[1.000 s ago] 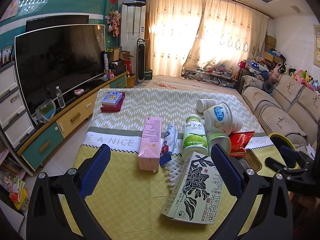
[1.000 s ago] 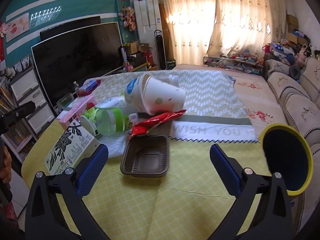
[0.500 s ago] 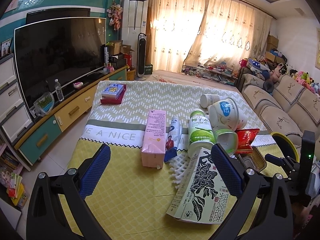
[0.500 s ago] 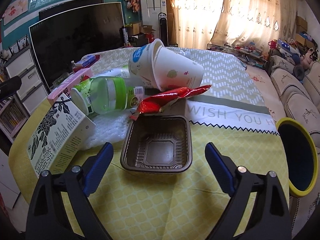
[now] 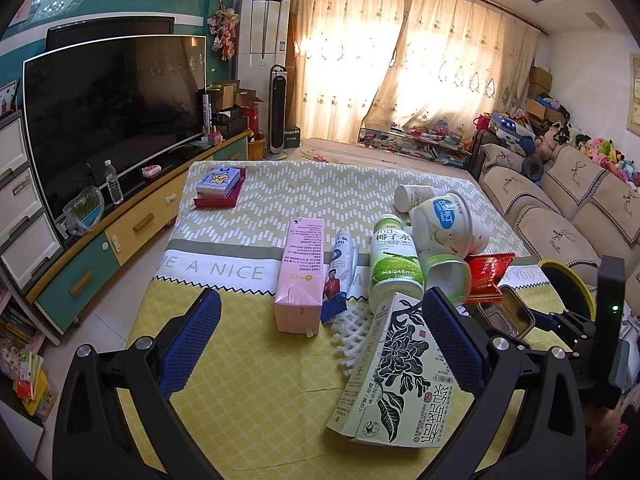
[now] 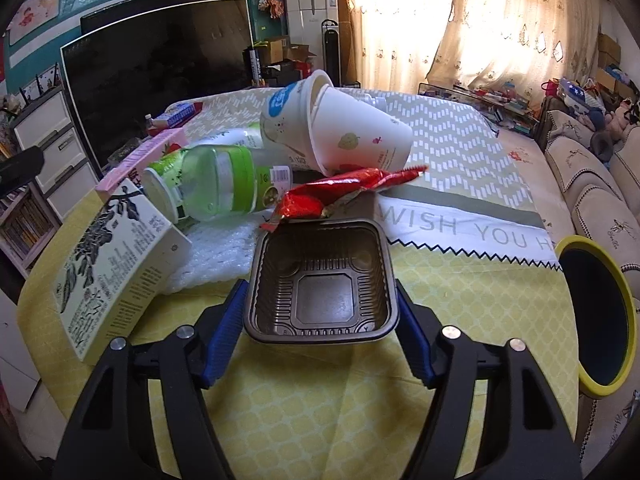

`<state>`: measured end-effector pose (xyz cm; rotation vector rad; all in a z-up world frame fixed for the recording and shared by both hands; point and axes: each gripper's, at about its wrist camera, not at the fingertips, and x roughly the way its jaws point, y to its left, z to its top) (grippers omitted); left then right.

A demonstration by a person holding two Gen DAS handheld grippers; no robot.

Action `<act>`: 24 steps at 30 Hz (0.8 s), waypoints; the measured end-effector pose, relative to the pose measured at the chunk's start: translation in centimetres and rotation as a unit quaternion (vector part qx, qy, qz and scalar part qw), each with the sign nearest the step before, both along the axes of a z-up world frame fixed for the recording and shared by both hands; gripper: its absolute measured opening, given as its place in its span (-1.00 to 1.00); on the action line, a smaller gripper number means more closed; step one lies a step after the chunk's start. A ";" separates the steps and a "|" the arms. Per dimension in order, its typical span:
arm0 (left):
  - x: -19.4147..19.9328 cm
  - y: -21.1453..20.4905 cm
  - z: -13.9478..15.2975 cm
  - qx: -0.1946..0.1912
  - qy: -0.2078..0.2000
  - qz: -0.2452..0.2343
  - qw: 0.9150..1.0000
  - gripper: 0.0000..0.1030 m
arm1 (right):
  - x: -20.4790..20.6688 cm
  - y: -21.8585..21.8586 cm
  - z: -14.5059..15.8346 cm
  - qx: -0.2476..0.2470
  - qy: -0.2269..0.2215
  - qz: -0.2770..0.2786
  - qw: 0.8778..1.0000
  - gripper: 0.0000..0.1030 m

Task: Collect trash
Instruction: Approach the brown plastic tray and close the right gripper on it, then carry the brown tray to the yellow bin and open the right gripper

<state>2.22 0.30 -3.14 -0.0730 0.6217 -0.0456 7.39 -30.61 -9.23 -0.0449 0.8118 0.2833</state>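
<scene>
Tablecloth (image 5: 224,272) reads "A NICE"; green bottle (image 5: 394,264) "245ml".

warm daylight glares through the curtains (image 5: 400,64); sharp focus, fisheye-warped edges.

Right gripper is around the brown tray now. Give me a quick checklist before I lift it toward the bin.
1. Fingers flank both sides of the brown tray: ok.
2. Firm contact on the tray walls: cannot tell; the tray rim hides the pads.
3. Tray empty: ok.
4. Red wrapper clear of the tray: not ok, its end lies at the far rim.
5. Yellow-rimmed bin open, to the right: ok.
6. Left gripper out of the way: ok, open and holding nothing.
</scene>
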 end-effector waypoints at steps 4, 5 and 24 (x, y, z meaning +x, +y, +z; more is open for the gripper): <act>-0.1 -0.1 0.0 0.002 -0.001 -0.002 1.000 0.93 | -1.0 -0.6 0.8 0.017 0.007 0.022 1.000 0.28; -0.1 -0.1 0.0 0.002 -0.001 -0.003 1.000 0.93 | -1.4 -0.7 0.9 0.021 0.009 0.026 0.999 0.28; -0.6 -3.0 0.0 0.016 -0.005 -0.052 0.999 0.93 | -2.0 -16.3 3.2 0.037 -0.037 -0.182 0.982 0.29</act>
